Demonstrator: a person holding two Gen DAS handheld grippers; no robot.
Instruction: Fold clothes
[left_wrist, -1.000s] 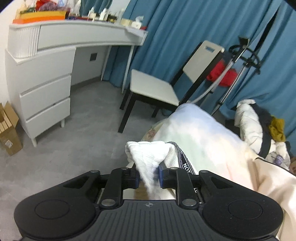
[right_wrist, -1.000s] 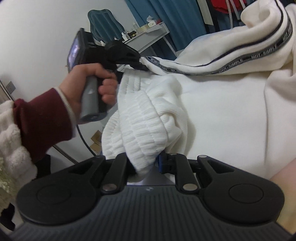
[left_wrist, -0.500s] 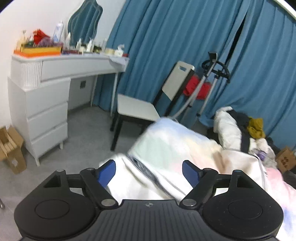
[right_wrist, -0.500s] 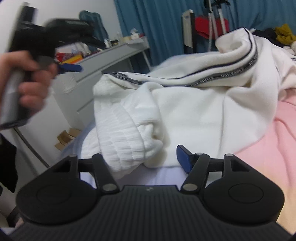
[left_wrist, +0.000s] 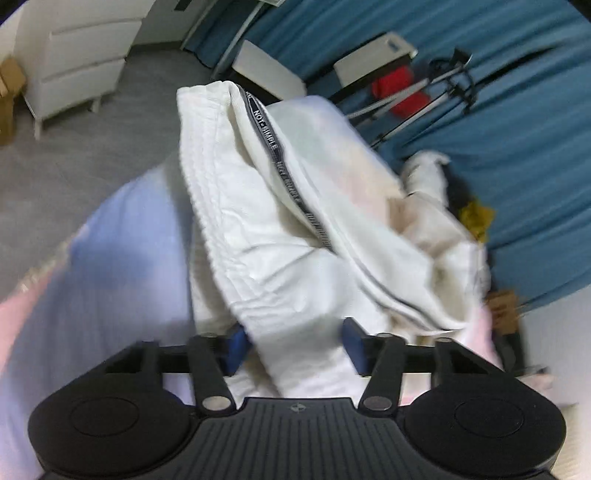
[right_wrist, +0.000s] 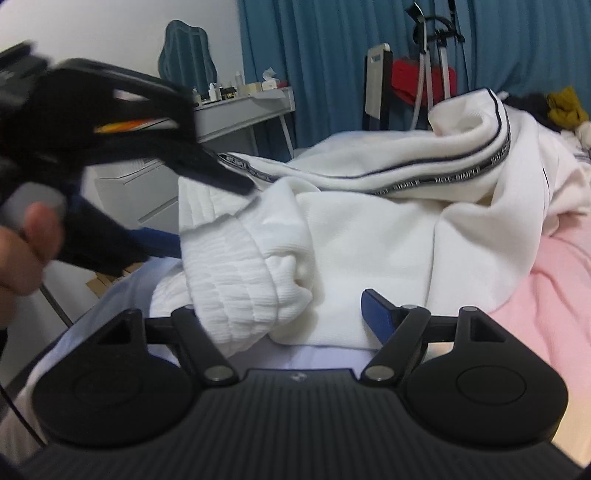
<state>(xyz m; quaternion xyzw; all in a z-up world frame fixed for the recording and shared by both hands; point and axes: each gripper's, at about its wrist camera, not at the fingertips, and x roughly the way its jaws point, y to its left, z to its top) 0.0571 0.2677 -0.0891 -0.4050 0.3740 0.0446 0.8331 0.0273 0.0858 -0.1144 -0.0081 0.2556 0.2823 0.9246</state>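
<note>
We've got both claws released: left claw (left_wrist: 293, 345) w/ jaws either side of the white garment (left_wrist: 280, 236), right claw (right_wrist: 280, 314) straddling its ribbed cuff (right_wrist: 229, 291).

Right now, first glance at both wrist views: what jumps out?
The white ribbed-knit garment with a navy lettered stripe, heaped on the pink and lilac bedding, fills both views. The right gripper has its jaws open around the ribbed cuff; the left gripper is open too, over the cloth. Behind stand blue curtains and a white chair.
</note>
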